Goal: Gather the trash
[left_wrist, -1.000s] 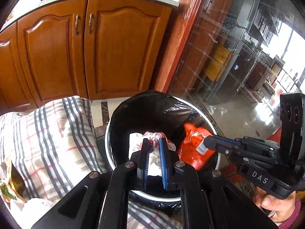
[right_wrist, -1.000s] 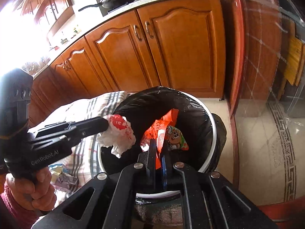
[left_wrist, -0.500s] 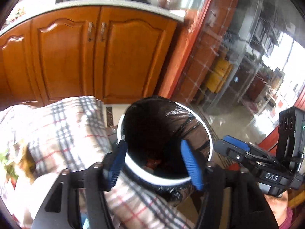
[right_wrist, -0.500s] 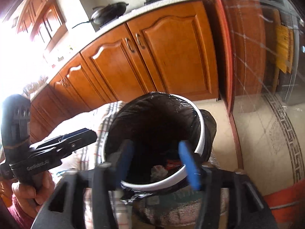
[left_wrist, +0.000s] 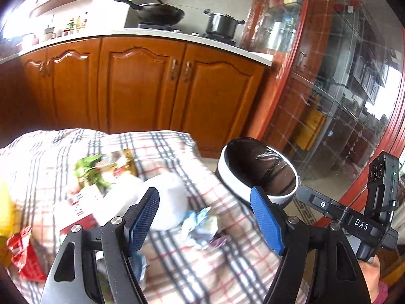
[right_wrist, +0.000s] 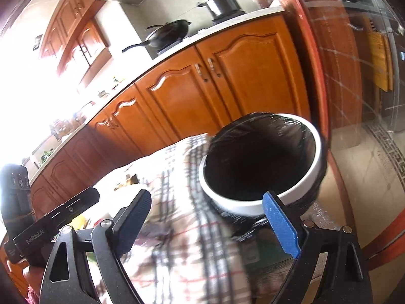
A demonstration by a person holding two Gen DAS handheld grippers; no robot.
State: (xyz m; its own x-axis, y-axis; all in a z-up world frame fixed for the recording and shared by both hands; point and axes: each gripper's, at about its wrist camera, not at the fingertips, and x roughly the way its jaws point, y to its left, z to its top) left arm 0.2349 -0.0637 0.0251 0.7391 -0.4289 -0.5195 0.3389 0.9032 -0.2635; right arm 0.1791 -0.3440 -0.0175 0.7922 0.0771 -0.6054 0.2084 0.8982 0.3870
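The white bin (left_wrist: 229, 174) with a black liner stands at the table's right end; it also shows in the right wrist view (right_wrist: 298, 190). My left gripper (left_wrist: 206, 217) is open and empty above the checked tablecloth (left_wrist: 177, 149), over a white crumpled wrapper (left_wrist: 167, 200) and a blue-white scrap (left_wrist: 200, 219). A green-and-gold packet (left_wrist: 101, 167), a red-and-white box (left_wrist: 81, 210) and a red wrapper (left_wrist: 22, 250) lie to the left. My right gripper (right_wrist: 208, 217) is open and empty, near the bin's front rim. The bin's contents are hidden in shadow.
Wooden cabinets (left_wrist: 141, 83) run behind the table, with a wok (left_wrist: 157, 12) and a pot (left_wrist: 221, 24) on the counter. A glass partition with a red frame (left_wrist: 329, 101) stands to the right. The tiled floor (right_wrist: 367, 167) lies beyond the bin.
Both grippers opened and dropped the white tissue and the orange packet into the bin. Both then pulled back and up; the left one swung left over the table's litter.
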